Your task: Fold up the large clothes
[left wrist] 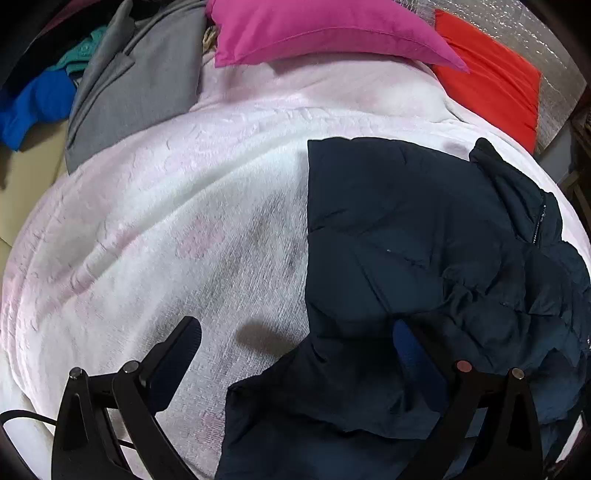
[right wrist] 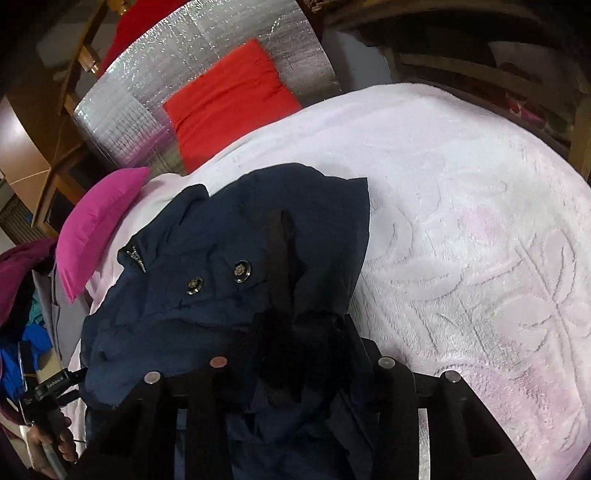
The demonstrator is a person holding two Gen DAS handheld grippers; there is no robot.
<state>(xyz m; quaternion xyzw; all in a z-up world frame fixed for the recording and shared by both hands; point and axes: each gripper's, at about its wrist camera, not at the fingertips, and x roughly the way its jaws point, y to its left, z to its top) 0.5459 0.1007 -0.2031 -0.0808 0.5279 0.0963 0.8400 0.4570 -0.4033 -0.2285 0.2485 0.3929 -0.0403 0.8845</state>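
Note:
A dark navy padded jacket (left wrist: 406, 236) lies on a pale pink-white blanket (left wrist: 177, 229), on its right half. My left gripper (left wrist: 299, 343) is open wide just above the jacket's lower edge; its left finger (left wrist: 181, 347) is over the blanket, its right finger (left wrist: 410, 347) over the jacket. In the right wrist view the jacket (right wrist: 207, 280) shows two metal snaps and is bunched up. My right gripper (right wrist: 295, 354) is shut on a fold of the jacket, whose cloth hides the fingertips.
A magenta pillow (left wrist: 314, 29) and a red cushion (left wrist: 491, 81) lie at the head of the bed. A grey garment (left wrist: 136, 85) and blue clothes (left wrist: 33, 103) are piled at the far left. Silver foil padding (right wrist: 199, 74) and wooden furniture (right wrist: 480, 74) stand beyond the blanket (right wrist: 461, 221).

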